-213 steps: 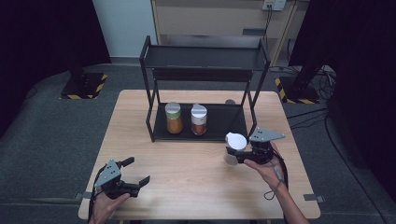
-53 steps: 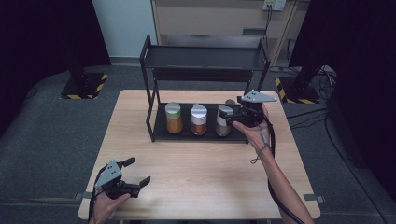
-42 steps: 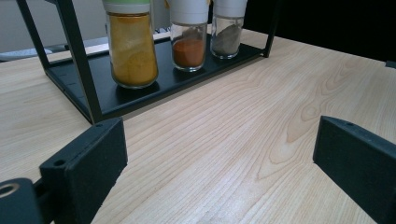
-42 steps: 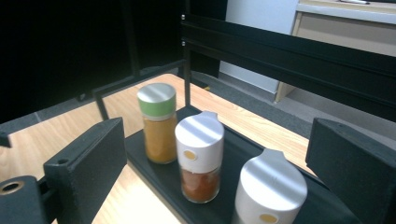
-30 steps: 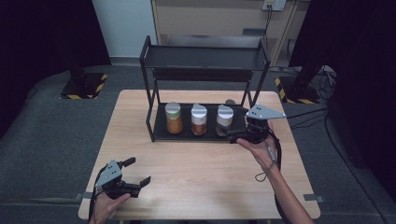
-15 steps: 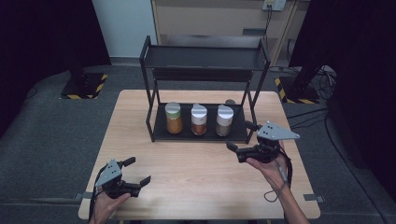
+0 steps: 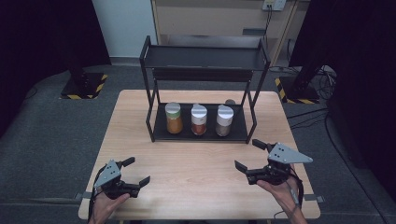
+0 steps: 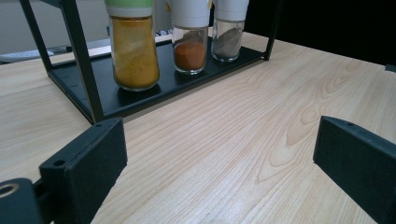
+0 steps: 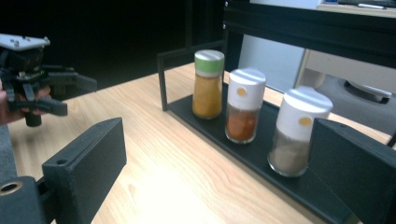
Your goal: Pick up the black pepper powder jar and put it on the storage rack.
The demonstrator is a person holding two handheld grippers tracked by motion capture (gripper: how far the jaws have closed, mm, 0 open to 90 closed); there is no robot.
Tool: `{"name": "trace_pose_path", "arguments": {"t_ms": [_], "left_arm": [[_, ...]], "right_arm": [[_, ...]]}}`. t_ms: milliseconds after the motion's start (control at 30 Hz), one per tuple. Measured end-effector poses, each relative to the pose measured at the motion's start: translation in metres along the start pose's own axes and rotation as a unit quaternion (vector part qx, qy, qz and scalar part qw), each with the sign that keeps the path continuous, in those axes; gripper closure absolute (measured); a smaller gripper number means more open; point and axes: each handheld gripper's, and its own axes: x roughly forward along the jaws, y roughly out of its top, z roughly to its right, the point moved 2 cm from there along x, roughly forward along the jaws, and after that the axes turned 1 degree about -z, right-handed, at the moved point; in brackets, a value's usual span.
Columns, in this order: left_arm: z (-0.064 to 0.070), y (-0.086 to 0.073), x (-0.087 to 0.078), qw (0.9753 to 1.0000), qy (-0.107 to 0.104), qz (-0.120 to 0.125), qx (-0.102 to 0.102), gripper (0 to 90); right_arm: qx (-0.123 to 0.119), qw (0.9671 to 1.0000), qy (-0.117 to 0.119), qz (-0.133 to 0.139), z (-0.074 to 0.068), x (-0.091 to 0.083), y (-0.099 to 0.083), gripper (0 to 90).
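Grey-filled jar (image 7: 224,120) now shelved, right gripper (image 7: 252,156) withdrawn, empty.

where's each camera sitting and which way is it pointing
High view: above the person's side, looking forward and down on the table; both hands hold open claws.
Left gripper view: rides the left claw, low, facing the rack.
Right gripper view: rides the right claw, facing the rack and left claw.
All share the three spice jars.

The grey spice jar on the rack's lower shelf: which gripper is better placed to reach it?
Probably the right gripper. It is open and sits nearer the grey spice jar, at the rack's right end. The left gripper, also open, is at the opposite table corner.
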Motion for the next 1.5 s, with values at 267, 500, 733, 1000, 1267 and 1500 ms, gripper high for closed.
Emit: {"name": "trace_pose_path", "arguments": {"t_ms": [267, 500, 733, 1000, 1267, 1500], "left_arm": [[0.001, 0.0, -0.001, 1.0, -0.001, 0.0, 0.003, 1.6], [0.0, 0.0, -0.002, 1.0, 0.0, 0.002, 0.001, 1.5], [0.0, -0.001, -0.002, 1.0, -0.001, 0.006, 0.001, 1.5], [0.0, -0.001, -0.003, 1.0, 0.0, 0.007, 0.002, 1.5], [0.0, -0.002, -0.003, 0.9999, 0.0, 0.013, 0.0, 1.5], [-0.002, -0.003, -0.002, 0.9999, -0.002, 0.016, -0.002, 1.5]], "right_arm": [[0.021, 0.9996, -0.014, -0.009, 0.0, -0.012, -0.025, 5.5], [0.034, 0.9989, -0.031, -0.011, 0.0, -0.015, -0.045, 5.5], [0.049, 0.9976, -0.047, -0.017, 0.002, -0.017, -0.059, 5.5], [0.057, 0.9965, -0.058, -0.018, 0.002, -0.021, -0.07, 5.5], [0.063, 0.9957, -0.061, -0.028, 0.008, -0.02, -0.079, 5.6], [0.063, 0.9955, -0.066, -0.027, 0.012, -0.018, -0.084, 6.1]]}}
